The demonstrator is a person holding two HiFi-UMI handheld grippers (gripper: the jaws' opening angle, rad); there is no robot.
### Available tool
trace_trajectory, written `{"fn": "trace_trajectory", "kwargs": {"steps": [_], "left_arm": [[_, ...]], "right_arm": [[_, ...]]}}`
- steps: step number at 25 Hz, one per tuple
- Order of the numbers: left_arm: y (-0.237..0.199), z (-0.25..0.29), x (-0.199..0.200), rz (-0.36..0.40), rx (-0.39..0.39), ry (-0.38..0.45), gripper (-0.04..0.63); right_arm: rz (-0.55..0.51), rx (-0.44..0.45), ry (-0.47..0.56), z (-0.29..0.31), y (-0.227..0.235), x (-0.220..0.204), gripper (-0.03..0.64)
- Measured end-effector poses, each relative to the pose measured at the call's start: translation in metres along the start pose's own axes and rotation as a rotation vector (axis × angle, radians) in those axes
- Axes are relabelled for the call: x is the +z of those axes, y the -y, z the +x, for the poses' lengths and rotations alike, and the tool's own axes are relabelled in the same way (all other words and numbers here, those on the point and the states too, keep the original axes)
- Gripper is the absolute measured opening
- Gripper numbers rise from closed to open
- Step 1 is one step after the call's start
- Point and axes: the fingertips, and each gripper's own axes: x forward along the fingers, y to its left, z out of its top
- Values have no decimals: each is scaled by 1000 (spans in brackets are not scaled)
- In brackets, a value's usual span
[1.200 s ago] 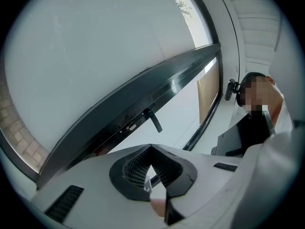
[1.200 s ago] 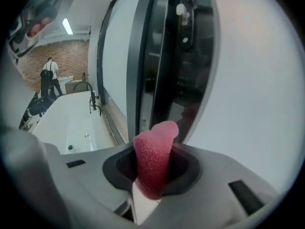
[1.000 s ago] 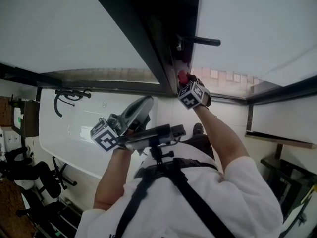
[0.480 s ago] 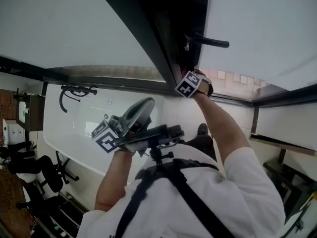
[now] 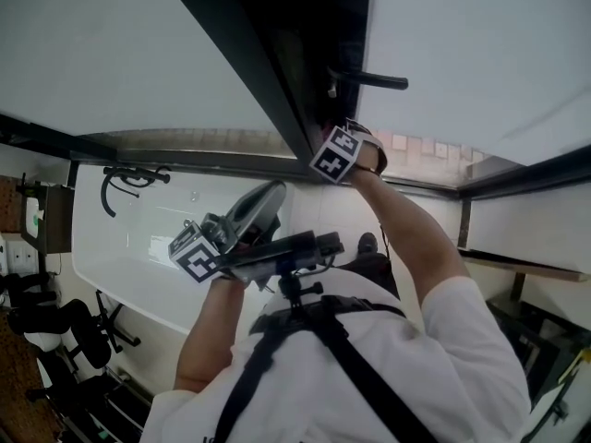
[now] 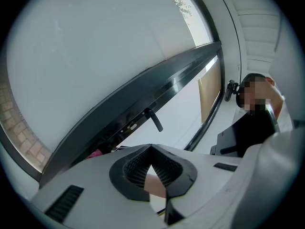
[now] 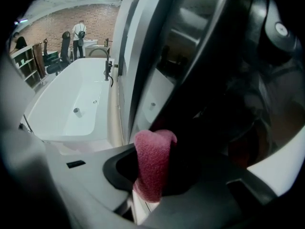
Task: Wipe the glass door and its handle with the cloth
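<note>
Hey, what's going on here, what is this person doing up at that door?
A person is wiping a glass door. The right hand-held gripper is shut on a red cloth, up against the dark door frame close to the lever handle. The left hand-held gripper is shut and empty, near the person's chest, away from the door.

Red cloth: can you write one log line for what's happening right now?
right gripper: shut on red cloth | cloth: at dark door frame, near handle | left gripper: shut, empty, away from frame
</note>
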Motion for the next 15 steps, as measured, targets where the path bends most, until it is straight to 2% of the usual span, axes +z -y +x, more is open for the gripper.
{"fn": "trace_trajectory", "kwargs": {"steps": [9,15], "left_arm": [[3,8,0,-3,-20,0,-8],[8,17,1,-6,-40,-2,-8]], "right_arm": [[-50,-68,61,-44,16,39,89],[-52,-146,153,-79,30,66,89]]}}
